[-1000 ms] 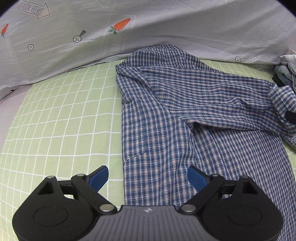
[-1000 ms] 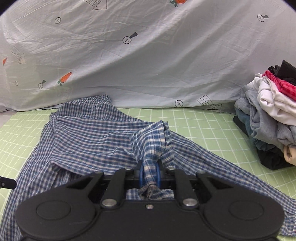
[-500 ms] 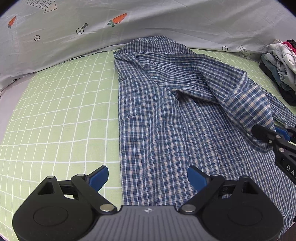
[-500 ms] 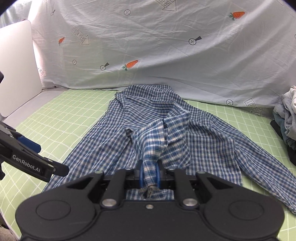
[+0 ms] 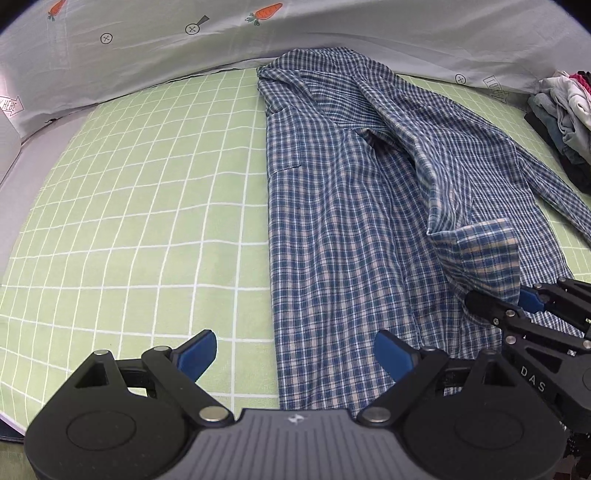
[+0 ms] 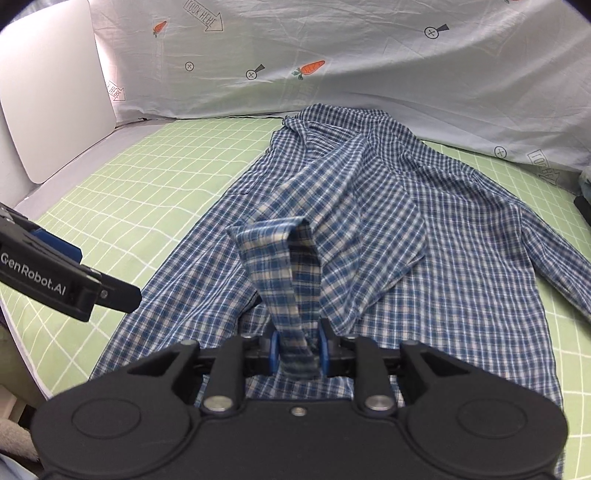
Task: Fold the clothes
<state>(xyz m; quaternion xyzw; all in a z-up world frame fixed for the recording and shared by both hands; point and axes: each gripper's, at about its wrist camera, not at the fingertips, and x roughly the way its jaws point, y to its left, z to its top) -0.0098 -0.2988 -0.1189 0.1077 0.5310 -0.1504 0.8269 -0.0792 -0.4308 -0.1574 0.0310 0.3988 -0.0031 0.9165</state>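
A blue plaid shirt [image 5: 332, 221] lies spread on the green grid mat [image 5: 147, 184], collar toward the far sheet. One sleeve is drawn across the shirt's front toward me, and its cuff [image 6: 291, 280] hangs between the blue pads of my right gripper [image 6: 297, 350]. That gripper's jaws are opening and the cloth sits loosely in the gap. The left wrist view has the right gripper [image 5: 506, 301] at the cuff [image 5: 476, 254], low on the right. My left gripper [image 5: 295, 354] hovers open over the shirt's lower left edge, with nothing between its fingers.
A pile of mixed clothes [image 5: 561, 110] sits at the mat's far right. A grey printed sheet [image 5: 332, 33] rises behind the mat. A white board [image 6: 48, 92] leans at the far left. Bare mat stretches left of the shirt.
My right gripper carried the sleeve cuff across the shirt's front toward the near hem, and its pads have parted around the cloth. It has come close beside my left gripper, which stays open.
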